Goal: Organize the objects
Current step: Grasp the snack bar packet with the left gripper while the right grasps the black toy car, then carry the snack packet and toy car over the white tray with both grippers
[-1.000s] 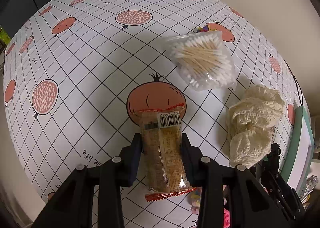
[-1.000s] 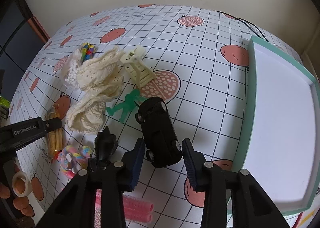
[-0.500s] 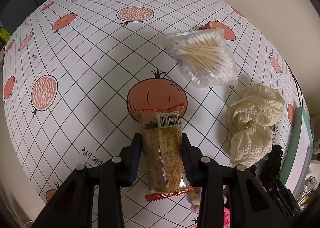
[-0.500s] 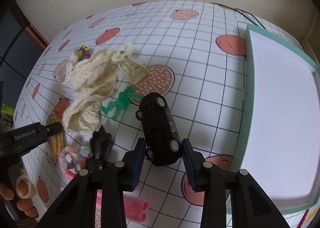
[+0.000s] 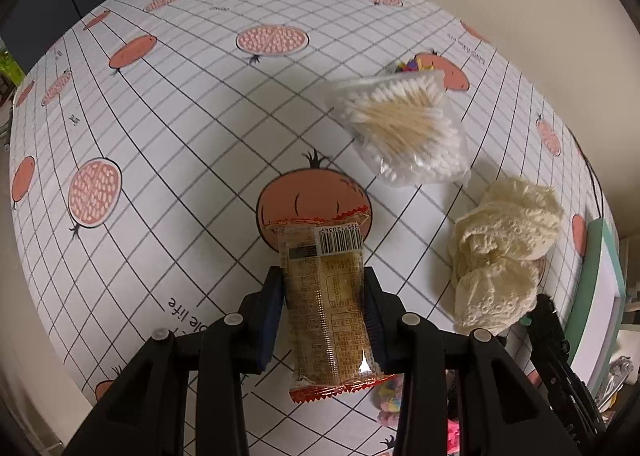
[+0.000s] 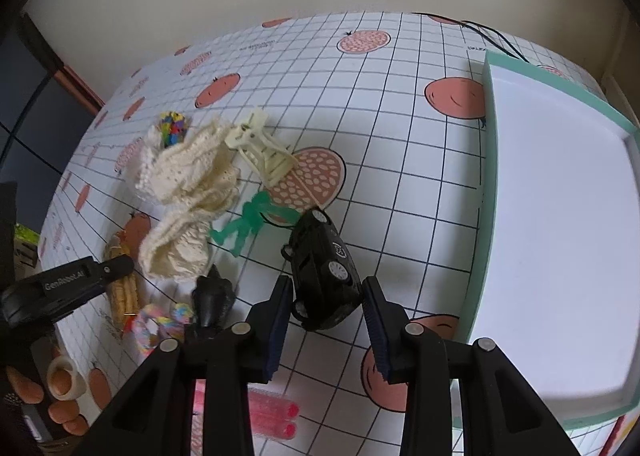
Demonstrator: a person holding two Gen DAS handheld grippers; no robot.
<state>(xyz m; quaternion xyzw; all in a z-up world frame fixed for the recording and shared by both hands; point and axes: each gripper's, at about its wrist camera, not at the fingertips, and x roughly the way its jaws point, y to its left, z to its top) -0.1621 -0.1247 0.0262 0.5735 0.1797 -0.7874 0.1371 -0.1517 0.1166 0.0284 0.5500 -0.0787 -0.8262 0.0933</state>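
Observation:
In the left wrist view my left gripper (image 5: 324,290) is shut on a brown snack packet (image 5: 326,276) with a barcode and red crimped ends, held lengthwise over the tablecloth. In the right wrist view my right gripper (image 6: 326,296) is shut on a black toy car (image 6: 322,268), which tilts so that its wheels face right. The same view shows the left gripper (image 6: 80,280) with the packet (image 6: 120,292) at the far left. A white tray with a teal rim (image 6: 486,175) lies to the car's right.
A bag of cotton swabs (image 5: 404,127) and a cream lace cloth (image 5: 500,256) lie ahead right of the packet. Near the car are a green toy figure (image 6: 248,223), a cream claw clip (image 6: 264,151), a black object (image 6: 212,292), a rainbow scrunchie (image 6: 160,324) and pink rollers (image 6: 272,416).
The right fingers have narrowed on the car, and it now tilts more onto its side. The left gripper keeps the packet, and its view has shifted a little over the table.

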